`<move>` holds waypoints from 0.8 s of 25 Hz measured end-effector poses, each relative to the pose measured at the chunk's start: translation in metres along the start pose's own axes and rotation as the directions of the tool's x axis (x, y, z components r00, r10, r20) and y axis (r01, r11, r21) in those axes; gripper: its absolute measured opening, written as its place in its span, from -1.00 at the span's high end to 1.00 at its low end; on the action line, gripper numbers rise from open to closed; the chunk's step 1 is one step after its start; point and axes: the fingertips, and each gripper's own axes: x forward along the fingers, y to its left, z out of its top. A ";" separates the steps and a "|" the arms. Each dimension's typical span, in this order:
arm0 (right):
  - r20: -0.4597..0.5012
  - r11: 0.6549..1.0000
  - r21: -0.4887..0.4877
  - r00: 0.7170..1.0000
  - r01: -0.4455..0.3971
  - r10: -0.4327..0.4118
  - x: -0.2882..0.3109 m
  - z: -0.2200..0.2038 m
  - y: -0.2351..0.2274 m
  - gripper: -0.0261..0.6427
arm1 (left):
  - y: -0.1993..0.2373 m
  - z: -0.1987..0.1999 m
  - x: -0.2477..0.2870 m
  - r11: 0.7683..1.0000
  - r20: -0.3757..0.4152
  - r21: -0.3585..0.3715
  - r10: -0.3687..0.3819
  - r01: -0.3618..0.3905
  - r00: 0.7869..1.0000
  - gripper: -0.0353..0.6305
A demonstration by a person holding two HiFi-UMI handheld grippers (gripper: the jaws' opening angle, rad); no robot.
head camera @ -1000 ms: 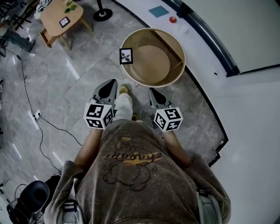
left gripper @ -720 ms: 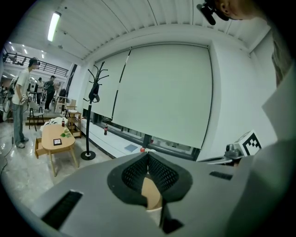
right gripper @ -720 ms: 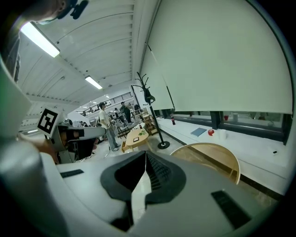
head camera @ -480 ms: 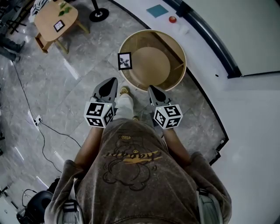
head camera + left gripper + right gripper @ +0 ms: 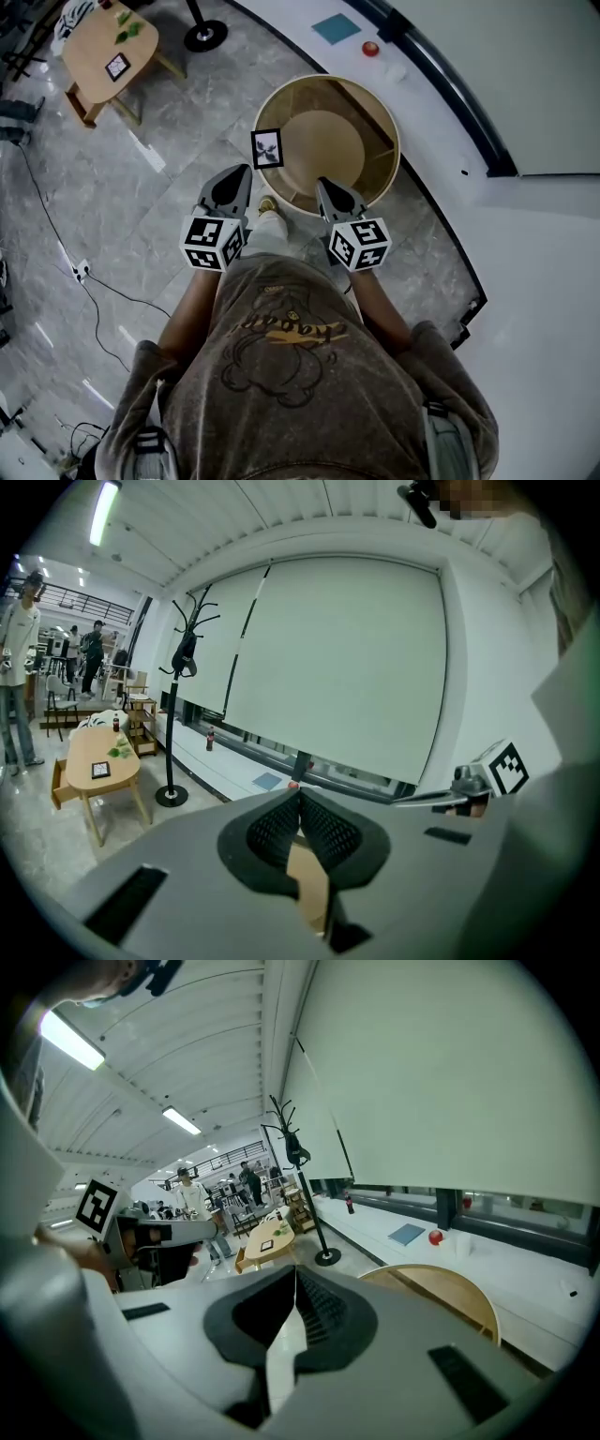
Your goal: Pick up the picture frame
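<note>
left gripper (image 5: 242, 175): jaws closed, empty | picture frame (image 5: 267, 148): near-left rim of round table (image 5: 370, 108), just beyond left tips | right gripper (image 5: 323, 185): closed, empty | risk: closed tips likely shove frame off rim, so open first

The head camera sits above the person and looks steeply down on the round table (image 5: 323, 141), which lies close in front. The cameras riding on the left gripper (image 5: 244, 172) and right gripper (image 5: 322, 182) sit low at that table's near side, facing almost level across it. All three views share the coat stand (image 5: 204, 36) beyond the table.
</note>
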 end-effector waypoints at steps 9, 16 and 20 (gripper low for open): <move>-0.009 1.000 -0.009 0.999 0.030 -0.030 0.059 0.038 -0.016 0.86 | 0.048 0.032 0.054 0.999 -0.015 0.005 -0.042 0.043 0.999 0.84; 0.011 0.997 0.010 0.997 0.082 -0.082 0.091 0.064 -0.027 0.86 | 0.073 0.045 0.087 0.995 -0.045 0.012 -0.099 0.100 0.994 0.84; 0.012 0.994 0.017 0.994 0.105 -0.105 0.092 0.071 -0.037 0.86 | 0.072 0.043 0.104 0.993 -0.079 0.015 -0.116 0.118 0.990 0.84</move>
